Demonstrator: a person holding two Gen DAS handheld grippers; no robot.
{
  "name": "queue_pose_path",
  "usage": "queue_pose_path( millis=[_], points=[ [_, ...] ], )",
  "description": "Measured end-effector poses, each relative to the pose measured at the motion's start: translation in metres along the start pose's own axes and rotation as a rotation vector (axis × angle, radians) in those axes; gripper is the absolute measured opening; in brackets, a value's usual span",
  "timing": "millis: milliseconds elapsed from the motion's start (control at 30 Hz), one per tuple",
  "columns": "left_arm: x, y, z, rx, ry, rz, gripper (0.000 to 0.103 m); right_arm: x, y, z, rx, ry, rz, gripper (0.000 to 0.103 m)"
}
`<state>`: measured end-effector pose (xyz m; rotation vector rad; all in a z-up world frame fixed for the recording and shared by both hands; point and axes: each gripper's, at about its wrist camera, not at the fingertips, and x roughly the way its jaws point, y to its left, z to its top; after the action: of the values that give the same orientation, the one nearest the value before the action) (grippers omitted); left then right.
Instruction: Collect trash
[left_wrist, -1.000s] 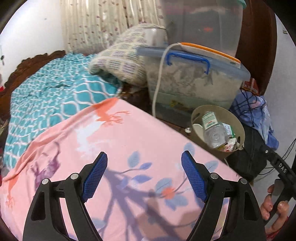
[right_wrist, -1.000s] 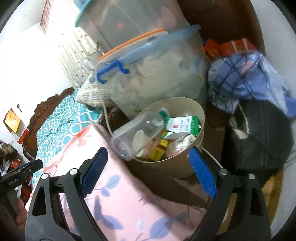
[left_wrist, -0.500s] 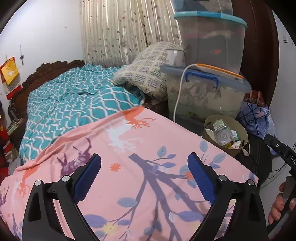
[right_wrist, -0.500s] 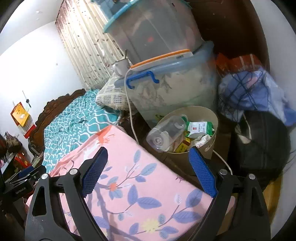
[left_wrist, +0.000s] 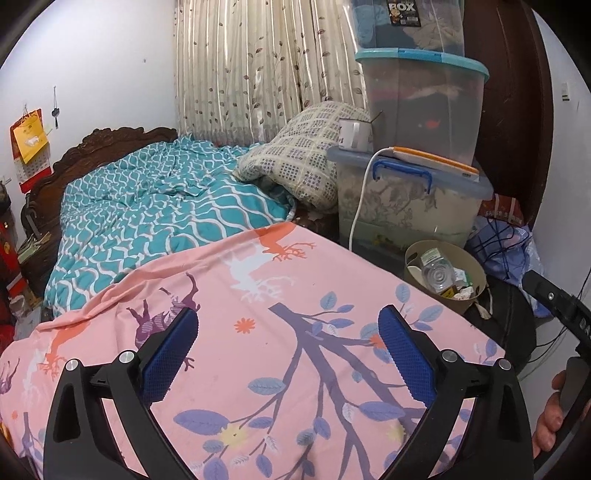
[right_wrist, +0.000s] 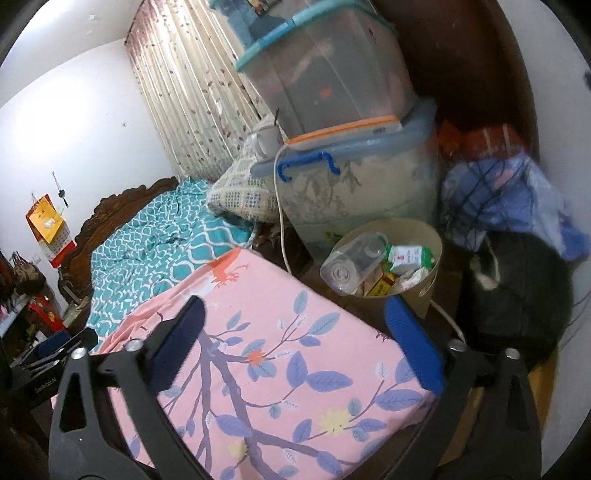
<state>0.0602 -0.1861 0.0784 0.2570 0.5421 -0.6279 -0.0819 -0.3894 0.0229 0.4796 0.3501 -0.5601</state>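
Note:
A beige waste bin (left_wrist: 416, 281) (right_wrist: 425, 292) stands on the floor past the bed's far right corner. It holds a clear plastic bottle (left_wrist: 438, 275) (right_wrist: 351, 264), a green-and-white packet (right_wrist: 406, 254) and crumpled wrappers. My left gripper (left_wrist: 287, 314) hovers open over the pink floral sheet (left_wrist: 258, 280), well short of the bin, with nothing between its fingers. My right gripper (right_wrist: 294, 301) hangs above the sheet's corner, nearer the bin; its jaws are opening and nothing is between them.
Stacked clear storage boxes (left_wrist: 413, 195) (right_wrist: 354, 177) rise behind the bin, with a white cable (left_wrist: 360, 199) hanging down. A black bag (right_wrist: 517, 291) and blue clothes (right_wrist: 498, 195) lie right of the bin. A teal blanket (left_wrist: 155, 214) and a checked pillow (left_wrist: 303, 162) lie farther up the bed.
Both grippers have drawn back and up from the bin, which now looks smaller and farther off. Their jaws stand a little wider. More of the bed and curtain shows.

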Motion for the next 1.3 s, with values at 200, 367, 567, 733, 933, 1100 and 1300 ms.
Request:
queue_pose_path(
  millis=[200, 367, 567, 733, 933, 1100, 1300],
  points=[
    [-0.009, 0.001, -0.001, -0.006, -0.012, 0.017, 0.094, -0.022, 0.017, -0.004, -0.031, -0.037, 0.008, 0.1],
    [-0.019, 0.002, -0.002, -0.018, -0.026, 0.03, 0.094, -0.029, 0.021, -0.007, 0.006, -0.024, 0.025, 0.1],
    [-0.035, -0.001, -0.001, -0.013, -0.071, 0.059, 0.094, -0.045, 0.028, -0.016, 0.057, -0.062, 0.017, 0.1],
    [-0.047, -0.008, -0.001, 0.012, -0.116, 0.091, 0.094, -0.059, 0.042, -0.022, 0.01, -0.115, -0.023, 0.1],
    [-0.059, -0.013, -0.002, 0.027, -0.158, 0.137, 0.094, -0.069, 0.053, -0.023, -0.039, -0.131, -0.002, 0.1],
    [-0.068, -0.013, -0.004, 0.019, -0.178, 0.167, 0.094, -0.066, 0.053, -0.024, -0.042, -0.109, 0.005, 0.1],
    [-0.07, -0.012, -0.005, 0.015, -0.164, 0.179, 0.094, -0.068, 0.052, -0.024, -0.036, -0.102, 0.011, 0.1]
  ],
)
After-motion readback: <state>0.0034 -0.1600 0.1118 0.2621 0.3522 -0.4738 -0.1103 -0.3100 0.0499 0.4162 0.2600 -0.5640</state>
